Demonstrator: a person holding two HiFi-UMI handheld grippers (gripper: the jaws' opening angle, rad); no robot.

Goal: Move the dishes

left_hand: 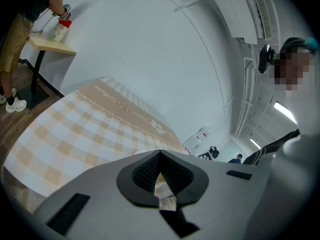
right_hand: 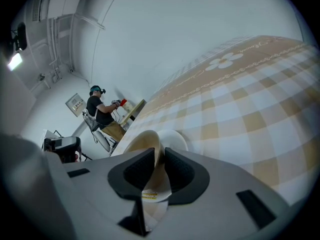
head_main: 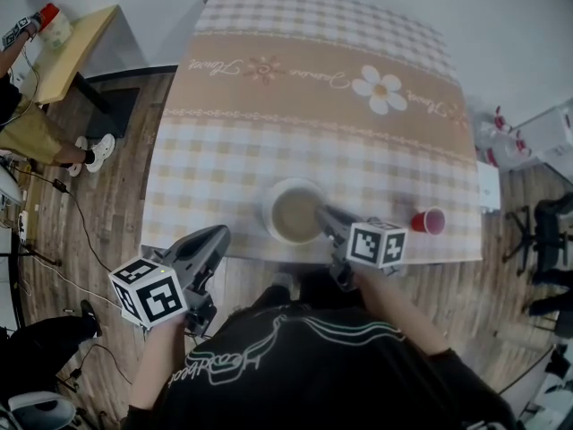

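my right tongs (head_main: 328, 219) gripped the near rim of the bowl (head_main: 294, 211) lying straight ahead; my left tongs (head_main: 218, 236), closed empty, hung farther off.

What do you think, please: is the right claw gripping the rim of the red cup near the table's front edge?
Not quite: the right claw is gripping the rim of the bowl near the table's front edge, as the right gripper view shows. The red cup stands untouched beside it.
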